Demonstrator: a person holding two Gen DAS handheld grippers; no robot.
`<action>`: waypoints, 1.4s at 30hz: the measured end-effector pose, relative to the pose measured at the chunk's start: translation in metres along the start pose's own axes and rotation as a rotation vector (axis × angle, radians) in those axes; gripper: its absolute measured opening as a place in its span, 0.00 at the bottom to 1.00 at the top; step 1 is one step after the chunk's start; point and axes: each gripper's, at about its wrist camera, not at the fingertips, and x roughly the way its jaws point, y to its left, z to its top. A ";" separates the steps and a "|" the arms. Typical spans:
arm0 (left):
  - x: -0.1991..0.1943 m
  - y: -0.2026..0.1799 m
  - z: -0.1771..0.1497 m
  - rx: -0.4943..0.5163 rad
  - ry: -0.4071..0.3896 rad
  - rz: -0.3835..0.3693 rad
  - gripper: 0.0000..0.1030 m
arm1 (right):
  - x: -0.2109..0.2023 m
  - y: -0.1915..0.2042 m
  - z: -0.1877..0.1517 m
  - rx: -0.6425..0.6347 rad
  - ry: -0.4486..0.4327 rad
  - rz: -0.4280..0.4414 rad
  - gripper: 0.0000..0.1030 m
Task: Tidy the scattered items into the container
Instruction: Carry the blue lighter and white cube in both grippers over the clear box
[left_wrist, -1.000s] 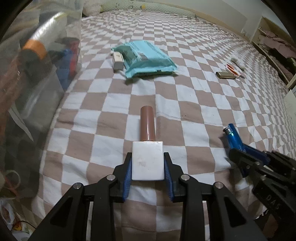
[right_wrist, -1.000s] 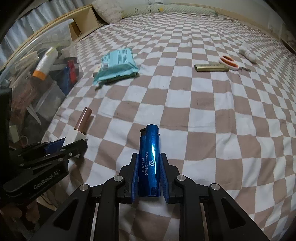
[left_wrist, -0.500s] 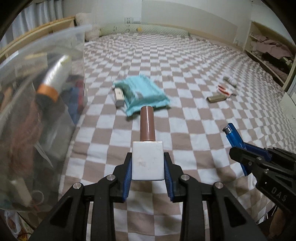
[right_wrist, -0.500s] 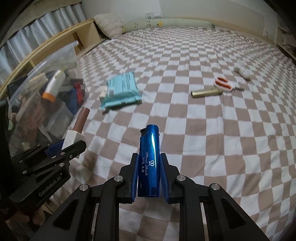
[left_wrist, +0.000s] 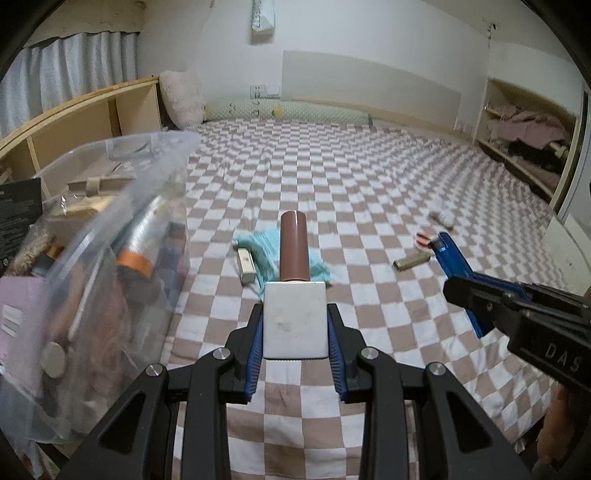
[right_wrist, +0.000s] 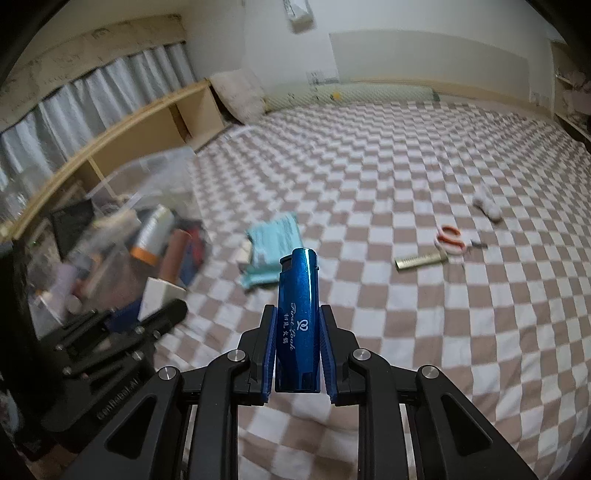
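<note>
My left gripper (left_wrist: 295, 325) is shut on a white square bottle with a brown cap (left_wrist: 294, 314), held above the checked bed cover. My right gripper (right_wrist: 298, 339) is shut on a shiny blue lighter (right_wrist: 298, 314), which also shows at the right of the left wrist view as the blue lighter (left_wrist: 452, 262). The clear plastic container (left_wrist: 110, 229), holding several items, stands at the left edge of the bed, left of both grippers. On the cover lie a teal packet (right_wrist: 273, 240), a gold bar (right_wrist: 421, 260), orange-handled scissors (right_wrist: 450, 240) and a white bundle (right_wrist: 487, 205).
A small white box (left_wrist: 245, 264) lies beside the teal packet. Wooden shelving (right_wrist: 147, 129) runs behind the container, and a shelf with clothes (left_wrist: 524, 129) stands at the far right. The checked bed cover (right_wrist: 406, 166) stretches away towards the wall.
Both grippers have risen and tipped up with their loads, so the room's walls and the container's rim have come into view. The items on the cover have not moved.
</note>
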 end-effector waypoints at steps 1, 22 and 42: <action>-0.005 0.002 0.003 -0.002 -0.013 0.003 0.30 | -0.005 0.002 0.004 -0.005 -0.011 0.005 0.22; -0.095 0.076 0.040 -0.137 -0.254 0.066 0.30 | -0.064 0.091 0.057 -0.164 -0.195 0.135 0.22; -0.127 0.186 0.023 -0.344 -0.258 0.291 0.30 | -0.054 0.158 0.064 -0.252 -0.172 0.255 0.22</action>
